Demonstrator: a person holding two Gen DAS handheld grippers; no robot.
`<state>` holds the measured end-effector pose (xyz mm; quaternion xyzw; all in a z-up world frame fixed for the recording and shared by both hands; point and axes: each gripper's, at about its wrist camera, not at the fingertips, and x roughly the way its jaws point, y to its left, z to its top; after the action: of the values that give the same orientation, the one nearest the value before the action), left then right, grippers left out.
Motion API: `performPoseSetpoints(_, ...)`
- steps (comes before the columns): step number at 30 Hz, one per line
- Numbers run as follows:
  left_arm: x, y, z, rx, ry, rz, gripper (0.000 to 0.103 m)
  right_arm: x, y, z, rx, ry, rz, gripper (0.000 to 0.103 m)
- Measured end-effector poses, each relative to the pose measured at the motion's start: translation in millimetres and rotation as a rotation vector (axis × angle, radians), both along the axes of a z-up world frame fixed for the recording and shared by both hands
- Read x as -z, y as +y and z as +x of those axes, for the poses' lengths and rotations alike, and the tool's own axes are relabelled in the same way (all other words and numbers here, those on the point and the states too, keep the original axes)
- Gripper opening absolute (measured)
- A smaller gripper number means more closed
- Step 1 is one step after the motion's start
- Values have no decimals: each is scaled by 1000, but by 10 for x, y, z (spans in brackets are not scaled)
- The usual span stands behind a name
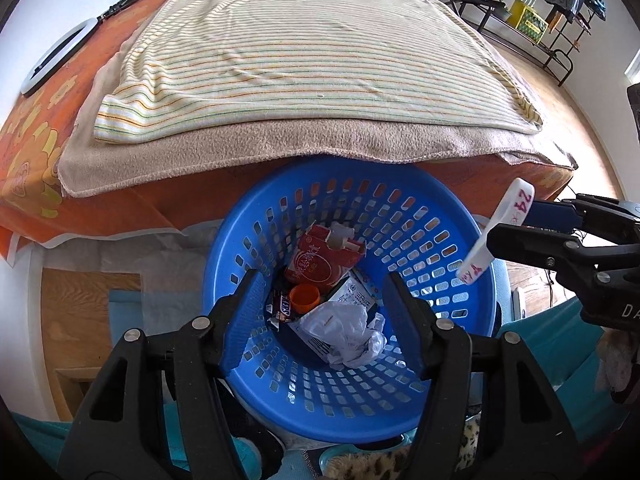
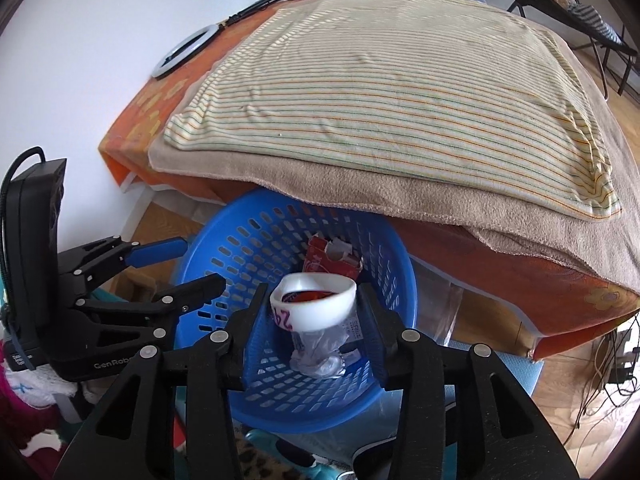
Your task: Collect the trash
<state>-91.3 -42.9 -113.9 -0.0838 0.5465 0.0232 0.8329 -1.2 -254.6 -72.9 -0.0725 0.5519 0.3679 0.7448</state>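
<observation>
A blue perforated basket (image 1: 404, 216) stands on the floor against the bed; it also shows in the right wrist view (image 2: 224, 256). Inside lie a red carton (image 1: 320, 264), an orange cap (image 1: 305, 298), a dark candy wrapper (image 1: 282, 310) and crumpled white plastic (image 1: 348, 330). My left gripper (image 1: 324, 316) is open and empty over the basket. My right gripper (image 2: 314, 312) is shut on a white ring with red writing (image 2: 320, 306), held over the basket's right side; the ring shows in the left wrist view too (image 1: 496, 232).
The bed (image 1: 120, 208) has an orange flowered cover, a beige blanket (image 1: 280, 144) and a striped sheet (image 1: 312, 60). A white ring light (image 1: 56, 60) lies at its far left. Wooden floor (image 2: 576, 384) with cables lies to the right. Teal cloth and leopard fabric (image 1: 372, 468) lie below the basket.
</observation>
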Motion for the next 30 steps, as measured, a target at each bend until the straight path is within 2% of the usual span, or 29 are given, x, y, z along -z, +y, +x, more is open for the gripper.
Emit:
performPoseSetpoints(3, 4, 9, 2, -5, -1, 4, 71, 3, -20, 14, 9, 2, -5, 50)
performPoseSetpoints(7, 4, 11, 3, -6, -1, 5, 71, -9, -41, 31, 16, -3, -5, 53)
performPoseSetpoints(11, -12, 24, 10, -9, -4, 3, 71, -16, -50, 49, 25, -7, -13, 60)
performPoseSetpoints(16, -64, 47, 28, -18, -19, -4, 77, -67, -46, 57, 32, -34, -28, 62)
performPoseSetpoints(18, -95, 48, 33, -20, -25, -2, 77, -90, -50, 66, 40, -42, -30, 68)
performPoseSetpoints(30, -445, 31, 110, -13, -99, 37, 77, -326, -139, 186, 99, -120, -40, 68)
